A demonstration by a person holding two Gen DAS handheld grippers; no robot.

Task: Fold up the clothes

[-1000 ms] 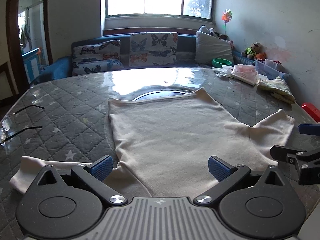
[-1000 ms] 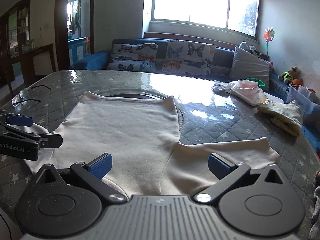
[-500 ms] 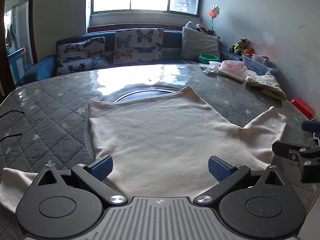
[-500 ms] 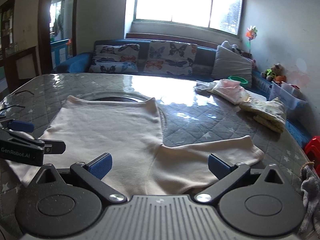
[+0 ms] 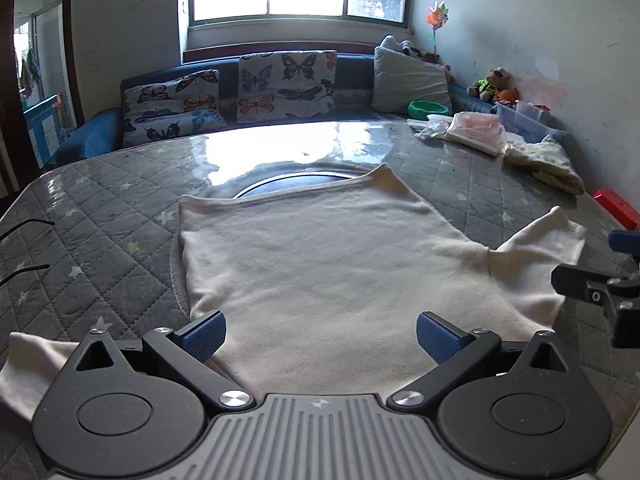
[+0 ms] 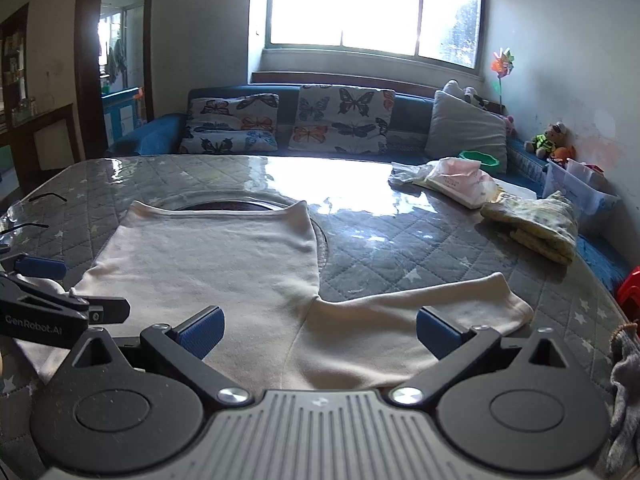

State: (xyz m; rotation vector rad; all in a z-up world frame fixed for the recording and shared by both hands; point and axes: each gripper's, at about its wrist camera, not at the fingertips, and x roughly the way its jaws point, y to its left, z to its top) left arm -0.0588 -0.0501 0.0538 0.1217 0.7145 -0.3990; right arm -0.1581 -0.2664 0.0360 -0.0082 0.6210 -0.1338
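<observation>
A: Left wrist view?
B: Left gripper (image 5: 320,334) jaws spread wide, holding nothing. Cream shirt (image 5: 320,264) lies flat on the quilted table (image 5: 100,220), directly beneath.
A: Right wrist view?
B: Right gripper (image 6: 318,332) likewise agape and empty, over the shirt's right sleeve (image 6: 420,320).

Sunlit room behind the quilted table
Butterfly cushions (image 5: 286,85) and a grey pillow (image 5: 408,80) line the blue sofa (image 6: 160,134); green bowl (image 5: 427,109), pinwheel (image 6: 502,65), stuffed toys (image 5: 494,84) sit right of the window (image 6: 372,4)
</observation>
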